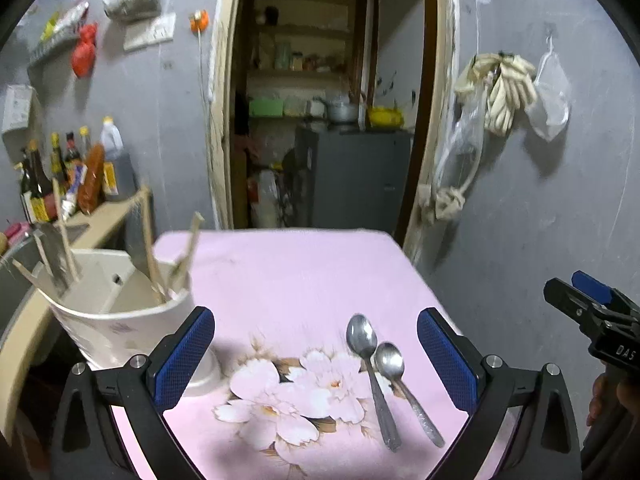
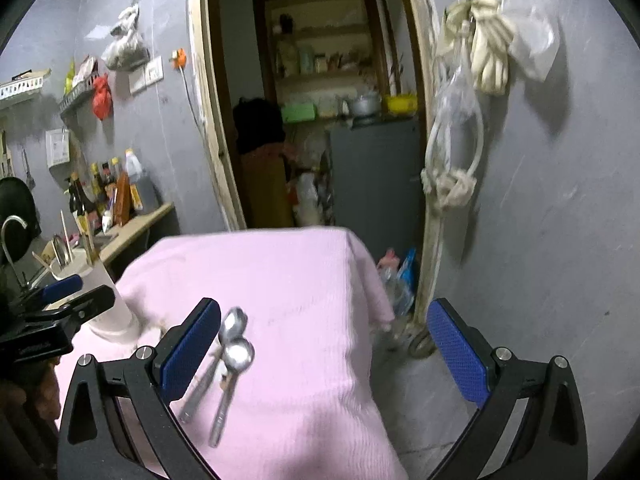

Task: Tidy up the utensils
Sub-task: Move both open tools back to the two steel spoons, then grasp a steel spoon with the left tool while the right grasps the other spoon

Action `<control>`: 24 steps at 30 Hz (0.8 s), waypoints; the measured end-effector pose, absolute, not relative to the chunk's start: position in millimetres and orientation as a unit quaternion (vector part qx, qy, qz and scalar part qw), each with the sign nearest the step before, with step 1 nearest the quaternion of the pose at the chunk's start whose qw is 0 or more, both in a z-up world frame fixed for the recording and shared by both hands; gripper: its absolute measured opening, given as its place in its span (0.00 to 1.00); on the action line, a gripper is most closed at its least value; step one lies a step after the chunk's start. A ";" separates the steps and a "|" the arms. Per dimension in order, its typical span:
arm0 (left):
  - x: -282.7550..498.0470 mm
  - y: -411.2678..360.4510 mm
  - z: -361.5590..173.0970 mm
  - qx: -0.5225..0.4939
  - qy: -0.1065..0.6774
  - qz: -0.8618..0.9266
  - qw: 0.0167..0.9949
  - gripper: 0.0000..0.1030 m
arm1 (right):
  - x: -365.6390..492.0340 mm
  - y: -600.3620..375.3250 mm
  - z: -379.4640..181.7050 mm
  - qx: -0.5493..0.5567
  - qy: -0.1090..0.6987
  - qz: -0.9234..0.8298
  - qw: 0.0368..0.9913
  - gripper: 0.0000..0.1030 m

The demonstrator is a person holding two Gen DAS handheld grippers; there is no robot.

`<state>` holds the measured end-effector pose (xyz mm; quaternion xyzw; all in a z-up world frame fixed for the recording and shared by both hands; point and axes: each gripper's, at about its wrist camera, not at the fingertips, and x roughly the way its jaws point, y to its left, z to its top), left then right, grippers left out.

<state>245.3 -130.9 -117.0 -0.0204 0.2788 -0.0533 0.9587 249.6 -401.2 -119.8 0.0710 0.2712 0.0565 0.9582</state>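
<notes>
Two metal spoons lie side by side on the pink floral cloth (image 1: 304, 280): a longer spoon (image 1: 370, 372) and a shorter spoon (image 1: 404, 384) to its right. My left gripper (image 1: 316, 344) hovers open above the cloth, the spoons between its blue pads, closer to the right one. A white utensil holder (image 1: 120, 320) with several chopsticks stands at the left, by the left pad. In the right wrist view the spoons (image 2: 234, 344) lie just inside the left pad of my open right gripper (image 2: 324, 344). The holder (image 2: 108, 304) sits far left there.
A counter (image 1: 100, 216) with sauce bottles (image 1: 68, 172) runs along the left wall. An open doorway (image 1: 328, 120) lies behind the table. Bags and gloves (image 1: 508, 92) hang on the right wall. The cloth's right edge (image 2: 372, 312) drops to the floor, where clutter (image 2: 400, 280) lies.
</notes>
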 end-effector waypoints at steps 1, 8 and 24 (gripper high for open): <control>250.5 -131.7 -124.0 -0.020 0.286 -0.055 0.957 0.99 | 255.1 -401.9 -127.3 0.073 0.279 0.065 0.955 0.98; 287.3 -138.1 -165.4 -0.007 0.330 -0.071 0.941 0.86 | 292.8 -390.9 -177.6 0.080 0.334 0.140 0.929 0.70; 344.2 -139.4 -219.5 -0.035 0.408 -0.124 0.904 0.45 | 342.7 -324.9 -236.7 0.060 0.417 0.253 0.871 0.30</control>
